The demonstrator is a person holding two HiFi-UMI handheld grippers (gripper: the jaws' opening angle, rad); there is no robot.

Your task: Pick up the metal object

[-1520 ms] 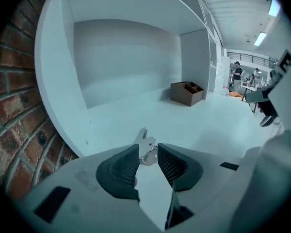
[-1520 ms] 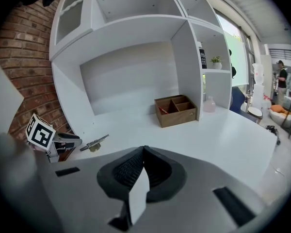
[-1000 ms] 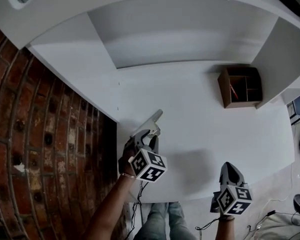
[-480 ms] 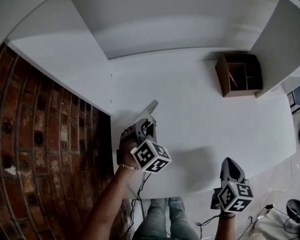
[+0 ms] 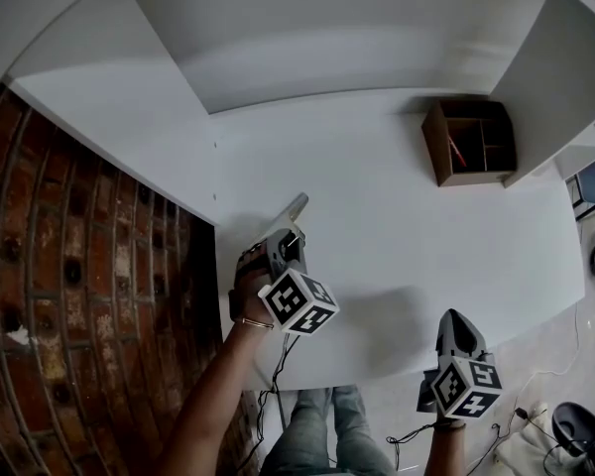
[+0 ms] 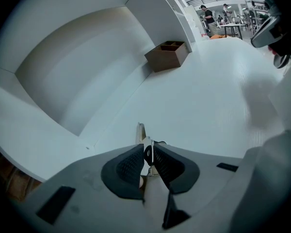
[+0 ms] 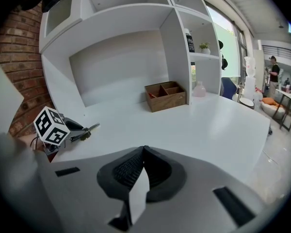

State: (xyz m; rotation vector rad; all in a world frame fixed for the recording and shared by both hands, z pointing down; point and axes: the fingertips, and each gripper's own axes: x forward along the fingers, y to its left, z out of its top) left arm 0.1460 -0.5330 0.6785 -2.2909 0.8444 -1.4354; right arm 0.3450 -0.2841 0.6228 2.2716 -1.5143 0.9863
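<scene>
A flat, narrow metal object (image 5: 295,208) sticks out forward from my left gripper (image 5: 289,238), which is shut on its near end. It is held low over the left part of the white table (image 5: 407,236). In the left gripper view the metal object (image 6: 140,131) pokes out beyond the closed pads (image 6: 124,165). The right gripper view shows the left gripper's marker cube (image 7: 51,125) with the metal object (image 7: 90,127) pointing right. My right gripper (image 5: 455,329) hangs at the table's front edge, shut with nothing in it; its closed pads (image 7: 128,167) meet.
A brown wooden box (image 5: 470,142) with compartments stands at the back right against the white shelf unit's wall (image 5: 550,77). A brick wall (image 5: 69,296) runs along the table's left side. Cables hang below the front edge. People stand far off in the room.
My left gripper, still shut on the metal object, has drifted slightly left and away from me. The right gripper has barely moved.
</scene>
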